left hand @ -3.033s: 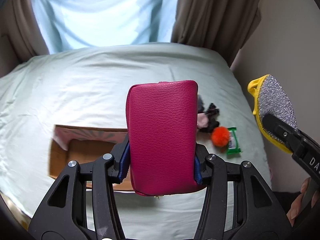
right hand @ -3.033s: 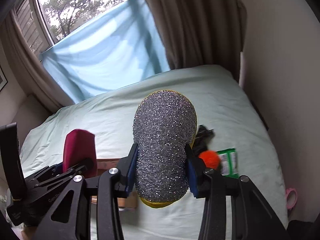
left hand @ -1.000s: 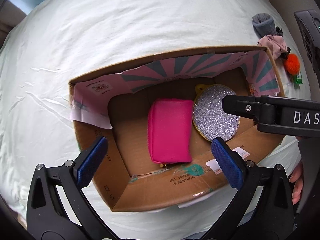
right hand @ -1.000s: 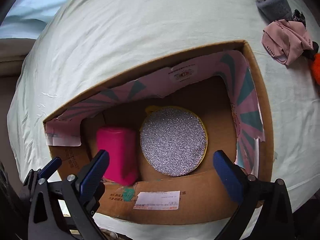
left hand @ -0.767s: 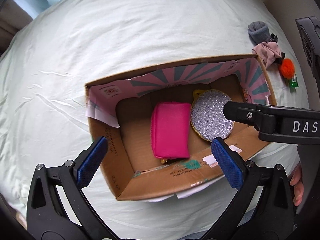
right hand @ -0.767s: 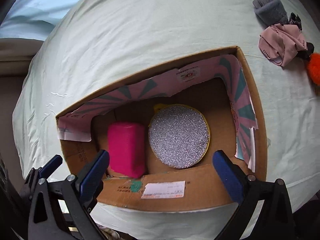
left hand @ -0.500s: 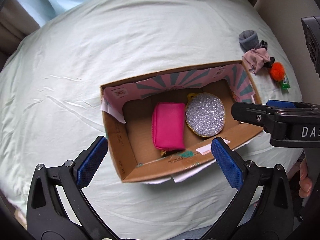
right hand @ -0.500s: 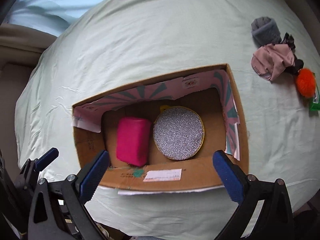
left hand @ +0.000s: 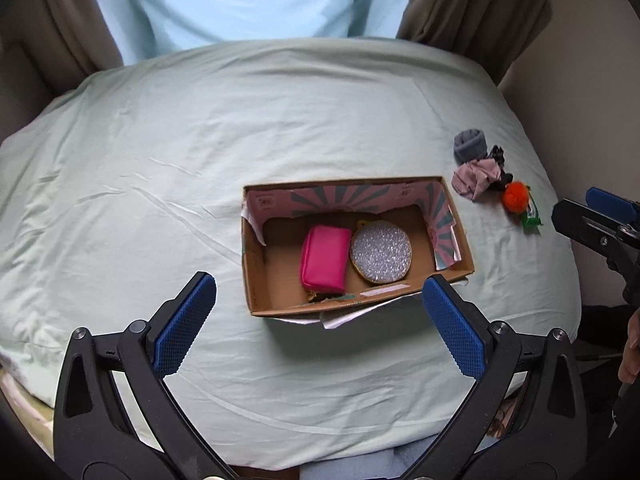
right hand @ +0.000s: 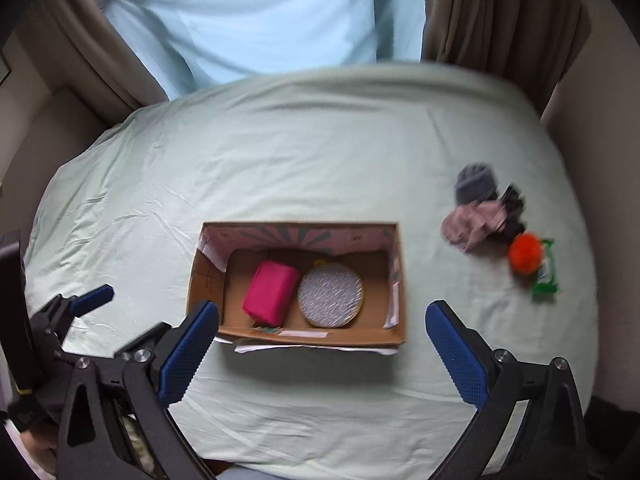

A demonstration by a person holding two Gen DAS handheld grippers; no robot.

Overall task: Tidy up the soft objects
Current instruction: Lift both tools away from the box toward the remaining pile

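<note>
The bed (left hand: 200, 152) with its pale green sheet takes up nearly the whole room from where I stand, and on it sits the open cardboard box (left hand: 256, 280), well back now from both tools, which a second ago were hanging right over its mouth and have since been pulled up and away toward the foot of the bed. Three seconds ago each tool was carrying something; both loads are now down inside the box, the pink pouch (left hand: 325, 259) lying flat on the floor of it and the round glittery sponge (left hand: 381, 251) just beside it on the right, the two touching or very nearly so. The left gripper (left hand: 319, 324) is spread wide with nothing between its blue pads, and the right gripper (right hand: 322, 350) is likewise wide apart and empty. So two of the soft things are put away, and I'd say the job is only partly done, because a small heap still lies on the sheet to the right of the box, well apart from it: a rolled grey sock (left hand: 470, 145), a crumpled pink cloth (left hand: 474, 180) touching something dark I can't make out, an orange pompom (left hand: 516, 197) and a little green packet (left hand: 531, 216) beside it. That heap looks like the next stop, likeliest for the right tool, being on that side.
</note>
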